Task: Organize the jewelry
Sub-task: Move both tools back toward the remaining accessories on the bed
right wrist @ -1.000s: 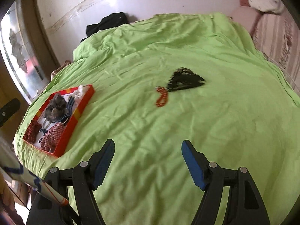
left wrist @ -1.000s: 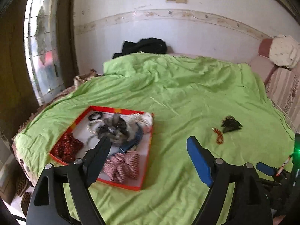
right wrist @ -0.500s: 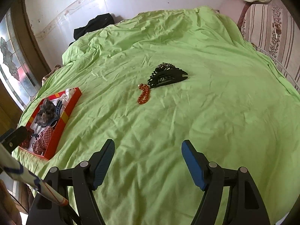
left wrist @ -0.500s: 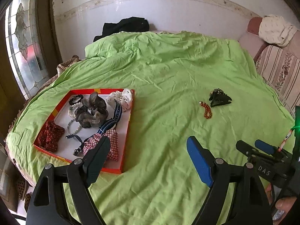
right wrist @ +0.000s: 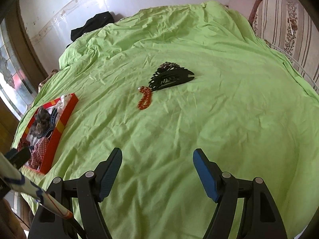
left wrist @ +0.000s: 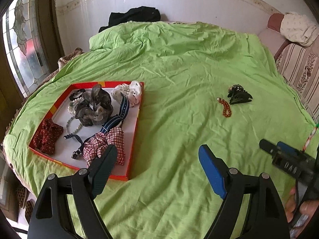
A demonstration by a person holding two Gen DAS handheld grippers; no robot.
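A red-rimmed tray (left wrist: pixel 135 131) lies on the green bedspread at the left, holding scrunchies, a pearl string and a striped band; it also shows in the right wrist view (right wrist: pixel 59 127). An orange bead bracelet (left wrist: pixel 225 109) (right wrist: pixel 144 97) and black hair clips (left wrist: pixel 239 96) (right wrist: pixel 172 76) lie loose on the bedspread to the right. My left gripper (left wrist: pixel 157 155) is open and empty, near the tray's front right corner. My right gripper (right wrist: pixel 157 159) is open and empty, well short of the bracelet.
The green bedspread (left wrist: pixel 179 63) covers the whole bed. A black garment (left wrist: pixel 133 17) lies at the far edge by the white wall. A striped sofa (left wrist: pixel 299 59) stands at the right. A stained-glass window (left wrist: pixel 22 39) is at the left.
Both grippers have moved forward over the bed and stayed open. The left view swung so the tray sits further left. The bracelet and clips appear closer in the right view.
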